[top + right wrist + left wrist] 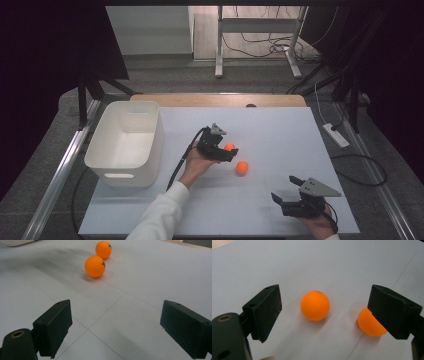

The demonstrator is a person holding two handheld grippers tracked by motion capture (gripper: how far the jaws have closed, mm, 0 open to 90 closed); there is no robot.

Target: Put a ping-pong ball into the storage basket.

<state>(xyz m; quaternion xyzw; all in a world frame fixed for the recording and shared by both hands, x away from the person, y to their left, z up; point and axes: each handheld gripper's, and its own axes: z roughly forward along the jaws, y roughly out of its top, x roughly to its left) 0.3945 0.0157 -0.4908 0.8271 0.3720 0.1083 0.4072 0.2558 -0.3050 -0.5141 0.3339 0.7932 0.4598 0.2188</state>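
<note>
A small round orange plastic ball (314, 305) lies on the pale grey tabletop (280, 135), directly between the wide-apart jaws of the left hand-held gripper (231, 152); neither jaw touches it. In the left gripper view it sits about midway in the gap, a little nearer the jaw at the left of that view. A second orange plastic ball (369, 325) of the same kind rests just outside, partly hidden behind the other jaw; whether it touches that jaw cannot be told. In the high view this second ball (242, 167) lies just beside the left hand-held gripper, on the side nearer the person. A hand (196, 165) in a white sleeve (160, 215) carries the left hand-held gripper, its black cable trailing back along the tabletop.

The right hand-held gripper (287, 189) is low at the near right of the tabletop, well apart from both balls, jaws spread wide and holding nothing. A white rectangular plastic bin (125, 142) stands at the left of the tabletop, near the left hand-held gripper.
</note>
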